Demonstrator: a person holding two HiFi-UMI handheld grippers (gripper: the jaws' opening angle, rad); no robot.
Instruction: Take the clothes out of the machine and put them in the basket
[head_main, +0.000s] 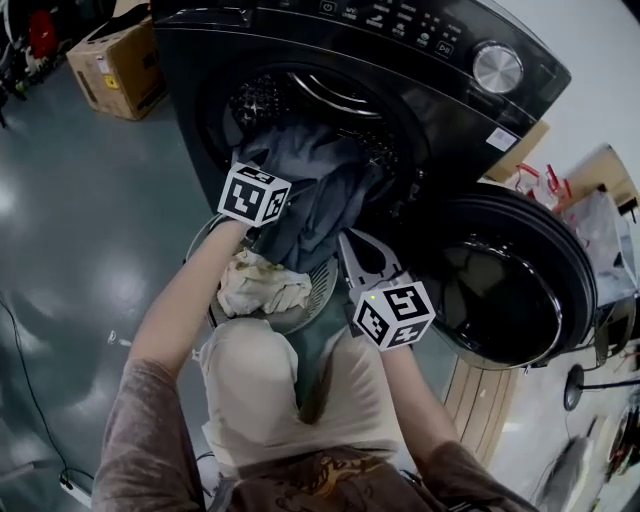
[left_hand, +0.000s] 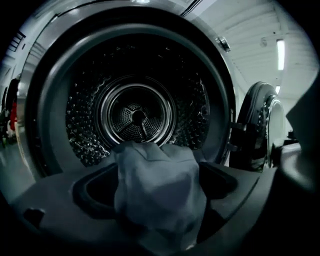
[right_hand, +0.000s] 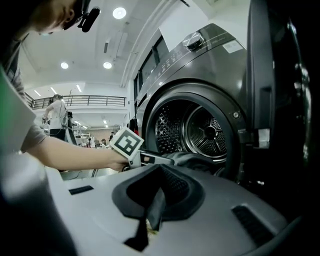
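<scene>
A dark grey-blue garment (head_main: 318, 190) hangs out of the black washing machine's (head_main: 420, 60) drum mouth, over the rim and down toward the grey basket (head_main: 326, 284). Cream clothes (head_main: 262, 285) lie in that basket. My left gripper (head_main: 262, 185) is at the drum mouth. In the left gripper view its jaws stand wide, with a bunched fold of the garment (left_hand: 160, 190) lying loosely between them and the empty-looking steel drum (left_hand: 136, 116) behind. My right gripper (head_main: 348, 240) hovers beside the garment's right edge, over the basket, its jaws together (right_hand: 155, 200).
The round machine door (head_main: 510, 280) stands open to the right, close to my right gripper. A cardboard box (head_main: 115, 65) sits on the floor at the far left. A bag with red-handled items (head_main: 560, 190) is at the right. A cable (head_main: 30, 400) runs along the floor.
</scene>
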